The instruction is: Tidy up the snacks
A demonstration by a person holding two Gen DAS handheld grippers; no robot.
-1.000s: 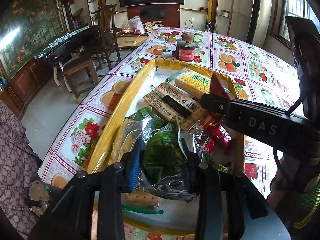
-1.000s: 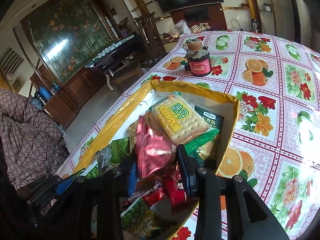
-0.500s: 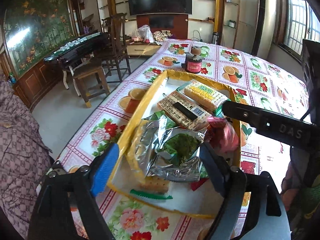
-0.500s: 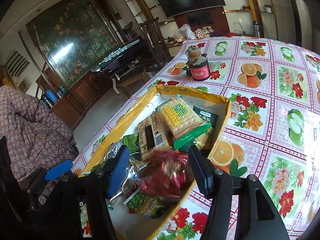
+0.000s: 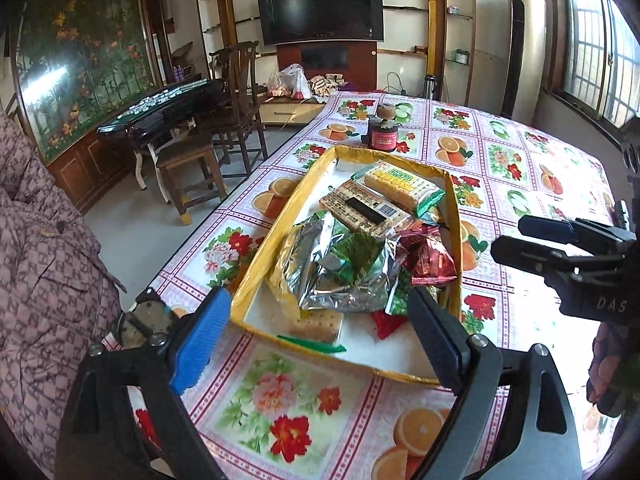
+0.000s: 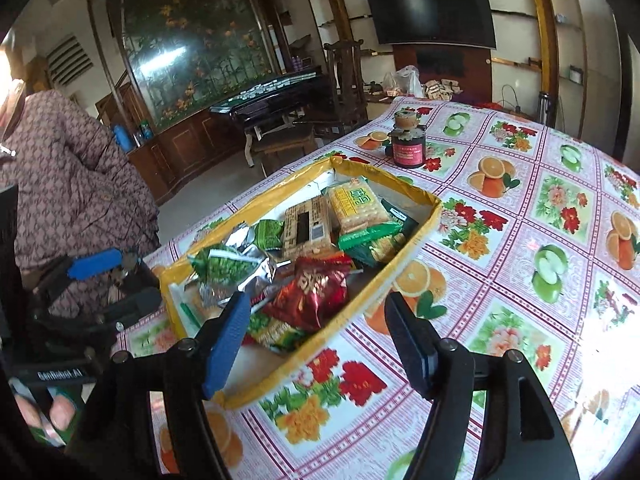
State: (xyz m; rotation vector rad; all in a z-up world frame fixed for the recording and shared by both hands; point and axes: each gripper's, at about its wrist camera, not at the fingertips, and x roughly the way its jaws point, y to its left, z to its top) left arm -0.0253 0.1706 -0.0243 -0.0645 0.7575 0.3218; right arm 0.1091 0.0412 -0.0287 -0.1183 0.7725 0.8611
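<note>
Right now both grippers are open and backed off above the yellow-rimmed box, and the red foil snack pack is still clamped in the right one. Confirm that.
Not quite. The right gripper holds nothing: in the right wrist view the red foil snack pack lies loose in the yellow-rimmed box. The rest stands: the left gripper is open too, both backed off above the box.

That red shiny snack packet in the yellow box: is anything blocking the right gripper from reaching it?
Nothing visible does. The red packet lies on top of the pile in the yellow box, uncovered. The right gripper hangs open above the box's near corner, with only air between its fingers and the packet.
</note>
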